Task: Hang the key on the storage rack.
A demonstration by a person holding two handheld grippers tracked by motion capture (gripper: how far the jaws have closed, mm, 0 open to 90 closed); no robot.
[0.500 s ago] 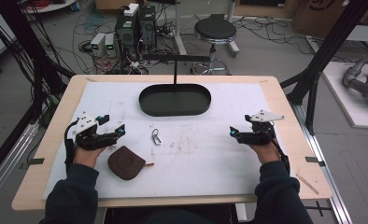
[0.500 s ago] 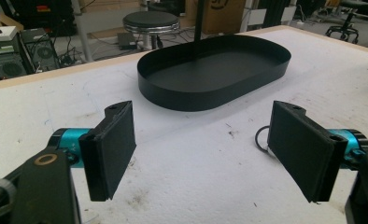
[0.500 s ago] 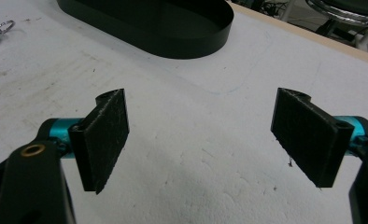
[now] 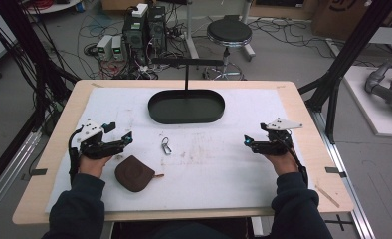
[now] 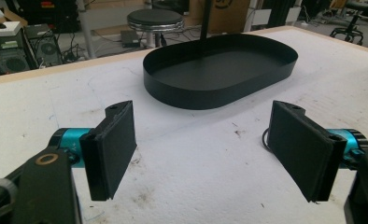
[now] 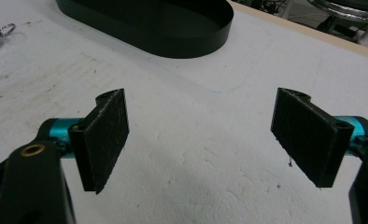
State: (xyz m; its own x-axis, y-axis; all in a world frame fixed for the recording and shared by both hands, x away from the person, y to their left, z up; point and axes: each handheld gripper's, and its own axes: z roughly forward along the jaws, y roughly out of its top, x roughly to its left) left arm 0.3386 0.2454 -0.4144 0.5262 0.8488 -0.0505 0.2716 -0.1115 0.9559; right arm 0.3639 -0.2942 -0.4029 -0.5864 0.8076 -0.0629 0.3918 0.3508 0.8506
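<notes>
Both claws sit wide with nothing between the pads: left gripper (image 4: 118, 133) near the brown pouch (image 4: 134, 173), right gripper (image 4: 247, 141) well apart at the right. Metal clip (image 4: 166, 146) lies between them, black tray (image 4: 186, 106) farther back. No readable writing anywhere.

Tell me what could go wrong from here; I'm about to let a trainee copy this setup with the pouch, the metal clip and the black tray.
1. The metal clip is small and lies flat on the white mat; the wide-open left gripper may push it aside rather than catch it.
2. The brown pouch lies close by the left hand; a reach could nudge it.
3. The black tray carries an upright post; anything lifted over it might knock that.
</notes>
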